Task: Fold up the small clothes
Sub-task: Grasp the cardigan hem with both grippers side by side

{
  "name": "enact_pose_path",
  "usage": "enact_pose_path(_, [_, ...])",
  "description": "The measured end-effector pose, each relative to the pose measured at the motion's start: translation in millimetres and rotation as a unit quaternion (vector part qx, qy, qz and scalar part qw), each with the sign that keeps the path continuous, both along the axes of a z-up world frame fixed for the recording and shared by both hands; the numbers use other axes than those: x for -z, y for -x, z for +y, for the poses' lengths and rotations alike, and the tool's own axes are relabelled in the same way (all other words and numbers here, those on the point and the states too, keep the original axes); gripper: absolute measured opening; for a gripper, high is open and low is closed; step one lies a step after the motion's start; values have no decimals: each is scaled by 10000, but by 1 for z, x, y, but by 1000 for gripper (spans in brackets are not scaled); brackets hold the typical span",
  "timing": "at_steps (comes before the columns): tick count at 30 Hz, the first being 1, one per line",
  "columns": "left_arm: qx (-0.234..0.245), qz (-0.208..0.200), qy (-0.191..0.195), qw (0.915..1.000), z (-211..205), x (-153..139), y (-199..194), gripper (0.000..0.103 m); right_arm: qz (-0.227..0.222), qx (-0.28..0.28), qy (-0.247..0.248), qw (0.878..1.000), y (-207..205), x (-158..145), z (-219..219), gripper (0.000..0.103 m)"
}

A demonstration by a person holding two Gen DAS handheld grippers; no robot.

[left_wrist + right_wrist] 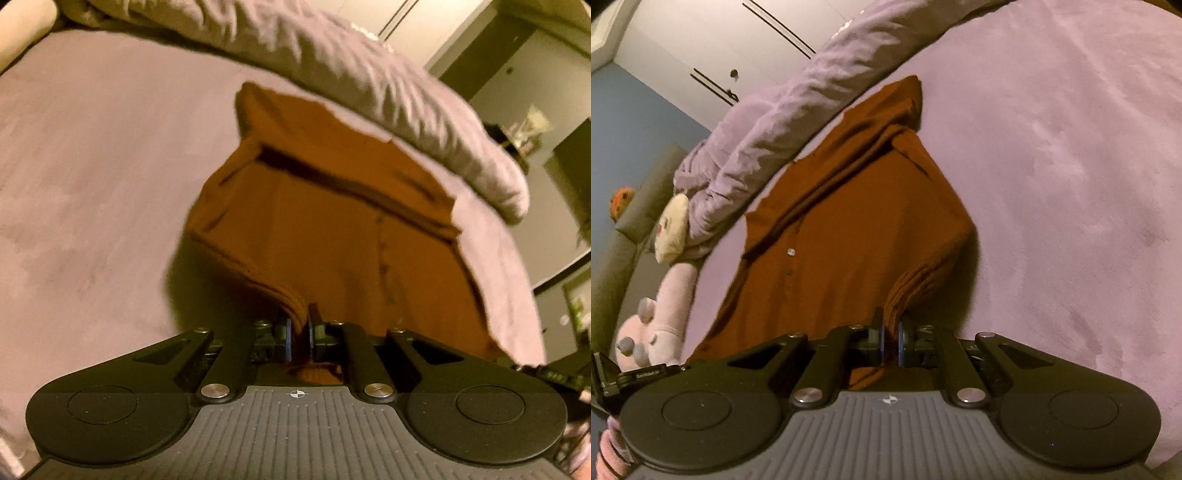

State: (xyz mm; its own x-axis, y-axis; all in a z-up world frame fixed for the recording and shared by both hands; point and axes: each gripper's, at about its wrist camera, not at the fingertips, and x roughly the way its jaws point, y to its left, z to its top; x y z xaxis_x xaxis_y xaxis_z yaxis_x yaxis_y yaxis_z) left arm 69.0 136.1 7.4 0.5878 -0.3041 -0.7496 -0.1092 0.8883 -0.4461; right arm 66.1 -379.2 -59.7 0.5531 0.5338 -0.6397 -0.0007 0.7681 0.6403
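A wide bed (92,177), covered with a mauve sheet, is seen in both views, and it serves as the surface on which the folding is done. Along its far side a crumpled duvet (369,74) of the same colour is pushed back, probably so that a flat area is left free.

On the sheet a rust-brown knitted top (849,229) is spread, with a small row of buttons (790,258) facing up. One part of it seems to be already folded over near the far edge, where a dark crease is seen, though the blur does not allow certainty. The near edge of the top is lifted from the bed, and a shadow is cast under it.

In the right wrist view two soft toys (657,332) are seen beside the bed edge, well apart from the work.

The left claw (299,332) is closed narrowly on a ribbed edge of the top, and cloth is seen between its pads. The right claw (891,341) is closed in the same way on another ribbed edge. Two corners are held at once, most likely so that the near part can be carried over the rest evenly. The fold is judged to be in progress, not finished.
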Motion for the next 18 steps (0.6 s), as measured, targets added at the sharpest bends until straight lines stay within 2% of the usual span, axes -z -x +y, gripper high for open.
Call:
enact_pose_path(4, [-141, -180, 87, 9997, 5, -12, -22, 10, -43, 52, -274, 9996, -19, -5, 5, 5])
enact_pose_path(7, [-354, -398, 135, 9985, 12, -24, -43, 10, -241, 59, -284, 9993, -40, -16, 12, 5])
enact_pose_path(13, [-867, -575, 155, 9945, 28, -29, -90, 9, -661, 240, -103, 9975, -100, -35, 26, 5])
enact_pose_path(18, [-911, -532, -112, 9944, 29, -22, -128, 9, -856, 398, 184, 9954, -148, -40, 38, 5])
